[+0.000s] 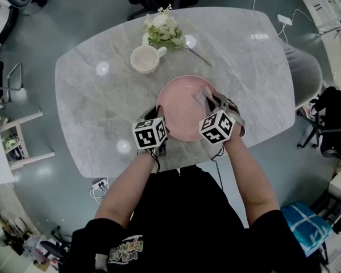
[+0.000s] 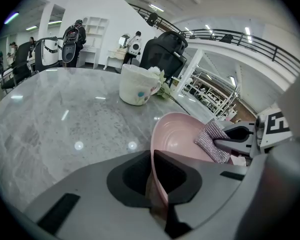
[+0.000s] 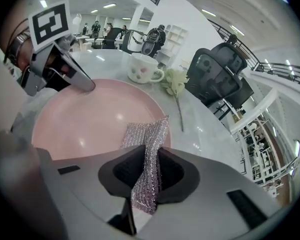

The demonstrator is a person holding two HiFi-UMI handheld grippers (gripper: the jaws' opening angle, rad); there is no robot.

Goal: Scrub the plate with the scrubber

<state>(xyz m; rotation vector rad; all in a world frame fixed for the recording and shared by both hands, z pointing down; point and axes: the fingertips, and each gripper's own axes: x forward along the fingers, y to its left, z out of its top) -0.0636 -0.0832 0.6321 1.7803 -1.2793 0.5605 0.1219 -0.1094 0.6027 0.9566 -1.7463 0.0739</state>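
The round pink plate (image 1: pixel 179 104) is on the grey marble table (image 1: pixel 96 101). In the head view both marker cubes hide its near rim. The left gripper (image 2: pixel 158 181) has its fingers clamped on the plate's near-left rim, and the pinched part is lost between them. The right gripper (image 3: pixel 148 176) has its fingers closed on a silvery mesh scrubber (image 3: pixel 146 134). The scrubber's free end lies over the plate's right inside, its lower end hidden. Beyond the plate are a white cup (image 1: pixel 145 58) and white flowers (image 1: pixel 161 30).

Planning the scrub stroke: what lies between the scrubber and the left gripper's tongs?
Only bare plate, as the right gripper view shows; the left gripper clamps its rim, the right gripper holds the scrubber.
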